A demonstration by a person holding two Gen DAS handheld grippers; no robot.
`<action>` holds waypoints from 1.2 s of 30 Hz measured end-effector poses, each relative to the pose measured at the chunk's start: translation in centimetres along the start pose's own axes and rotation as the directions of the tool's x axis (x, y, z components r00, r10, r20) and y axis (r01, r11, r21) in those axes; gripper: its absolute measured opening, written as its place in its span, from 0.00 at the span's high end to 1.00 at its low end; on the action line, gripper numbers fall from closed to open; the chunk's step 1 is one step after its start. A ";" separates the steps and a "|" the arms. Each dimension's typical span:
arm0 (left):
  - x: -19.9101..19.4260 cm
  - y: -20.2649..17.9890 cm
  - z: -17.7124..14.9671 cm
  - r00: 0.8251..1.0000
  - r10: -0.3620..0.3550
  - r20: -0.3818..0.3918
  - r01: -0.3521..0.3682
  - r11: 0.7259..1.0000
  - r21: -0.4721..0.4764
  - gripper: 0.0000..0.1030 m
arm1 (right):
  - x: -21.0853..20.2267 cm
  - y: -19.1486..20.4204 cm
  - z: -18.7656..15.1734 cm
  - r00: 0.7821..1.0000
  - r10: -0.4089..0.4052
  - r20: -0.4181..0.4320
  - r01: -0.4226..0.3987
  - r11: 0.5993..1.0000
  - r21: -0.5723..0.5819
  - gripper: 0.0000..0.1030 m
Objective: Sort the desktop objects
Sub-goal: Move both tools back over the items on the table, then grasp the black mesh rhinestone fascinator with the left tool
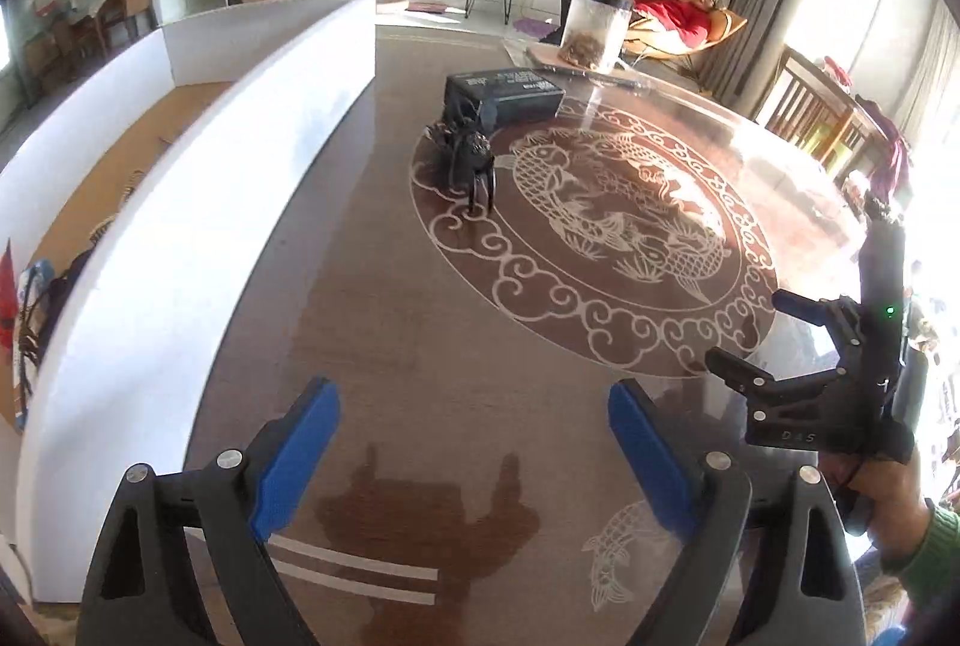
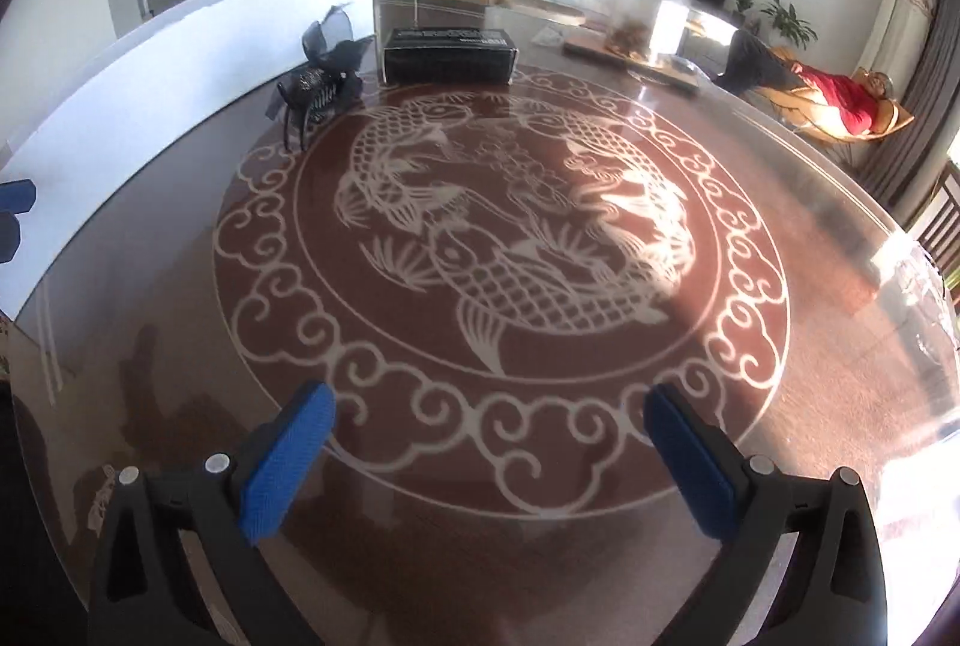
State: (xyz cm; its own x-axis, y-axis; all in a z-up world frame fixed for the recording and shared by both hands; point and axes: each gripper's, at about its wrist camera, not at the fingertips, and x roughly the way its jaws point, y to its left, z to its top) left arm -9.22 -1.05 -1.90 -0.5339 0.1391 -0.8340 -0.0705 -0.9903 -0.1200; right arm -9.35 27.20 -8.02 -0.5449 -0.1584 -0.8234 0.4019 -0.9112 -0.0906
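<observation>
So at this point I hadn't actually grabbed anything. Both claws were spread wide with nothing between the blue pads: the left claw (image 1: 474, 442) hung low over the bare near part of the worktop (image 1: 372, 322), and the right claw (image 2: 489, 457) sat over the near edge of the big fish medallion. From the left wrist view I could also see the right one off to the side, held in a hand (image 1: 888, 502) with a green sleeve, jaws apart there too.

The stuff to sort was all at the far side. A black ribbon-and-mesh hair clip thing (image 2: 321, 78) stood on the rim of the medallion, just beside the white foam board wall (image 2: 180, 87). Right behind it was a black box (image 2: 449, 54) lying flat; close together, though I couldn't tell if they touched. Further back was a clear jar (image 2: 651, 18) with something brown in the bottom, sitting on what looked like a wooden board.

My read: this was the approach step, before the first pick. The left claw was lined up better with the clip, so I figured the next move was reaching forward and coming down on its body, not the floppy mesh. The worktop's glassy, so a sloppy pinch could've just skated it away. Behind the white wall there seemed to be a tray area holding some items, probably the drop spot, but that's a guess.
</observation>
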 end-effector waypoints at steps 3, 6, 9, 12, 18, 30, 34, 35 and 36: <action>3.2 -2.8 -0.3 0.999 0.032 -0.034 -0.031 0.998 0.052 0.11 | -0.5 -2.5 -2.3 1.000 0.002 0.005 -0.002 0.997 0.078 0.00; 5.0 -4.0 -0.8 0.997 0.078 -0.029 -0.075 0.992 0.103 0.11 | -0.8 -3.4 -2.8 1.000 0.004 0.013 -0.006 0.991 0.131 0.00; 5.8 -4.0 -1.3 0.996 0.088 -0.023 -0.085 0.992 0.095 0.11 | -0.7 -3.1 -2.7 1.000 -0.006 0.011 0.004 0.990 0.142 0.00; 5.7 -3.7 -1.9 0.996 0.092 0.019 -0.094 0.992 0.086 0.10 | -0.8 -2.7 -2.7 1.000 -0.008 0.011 0.007 0.990 0.143 0.00; 6.0 -3.5 -1.9 0.996 0.087 0.015 -0.088 0.993 0.084 0.00 | -0.8 -2.7 -2.7 1.000 -0.008 0.011 0.007 0.990 0.143 0.00; 5.9 -3.5 -1.9 0.996 0.090 0.019 -0.091 0.993 0.080 0.00 | -0.8 -2.8 -2.7 1.000 -0.008 0.011 0.006 0.990 0.143 0.00; 5.9 -3.5 -1.9 0.996 0.091 0.019 -0.093 0.992 0.080 0.00 | -0.8 -2.8 -2.8 1.000 -0.008 0.011 0.006 0.990 0.143 0.00; 5.9 -3.5 -1.9 0.996 0.092 0.019 -0.093 0.992 0.079 0.00 | -0.8 -2.9 -2.8 1.000 -0.008 0.011 0.006 0.990 0.143 0.00; 5.8 -3.6 -2.0 0.995 0.093 0.019 -0.094 0.992 0.078 0.00 | -0.8 -2.9 -2.8 1.000 -0.008 0.011 0.006 0.990 0.143 0.00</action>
State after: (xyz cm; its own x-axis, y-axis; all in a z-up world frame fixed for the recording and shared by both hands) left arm -10.42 3.29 -7.38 -0.5544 0.0463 -0.8310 -0.0857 -0.9963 0.0016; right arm -8.05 30.97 -8.69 -0.5560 -0.1554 -0.8165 0.2889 -0.9572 -0.0145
